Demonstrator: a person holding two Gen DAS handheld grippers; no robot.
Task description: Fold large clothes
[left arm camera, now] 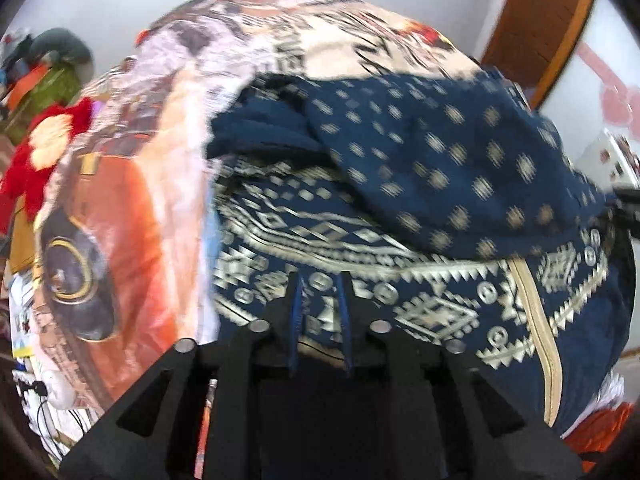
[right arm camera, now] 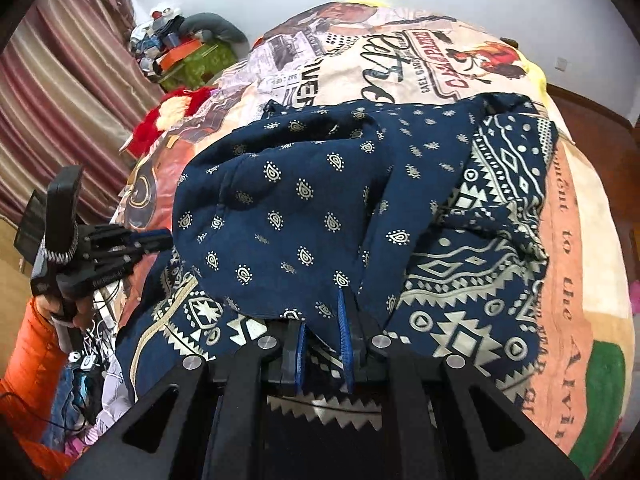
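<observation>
Over garment (right arm camera: 304, 216), both hand-held grippers angled down

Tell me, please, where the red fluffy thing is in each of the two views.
Left wrist: the red fluffy thing lies at the far left edge, about mid-height.
Right wrist: it lies in the upper left.
Shared landmark: the navy patterned garment on the printed blanket.

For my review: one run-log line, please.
navy garment: half-folded on printed blanket; left fingers: open; right fingers: shut on navy garment
</observation>
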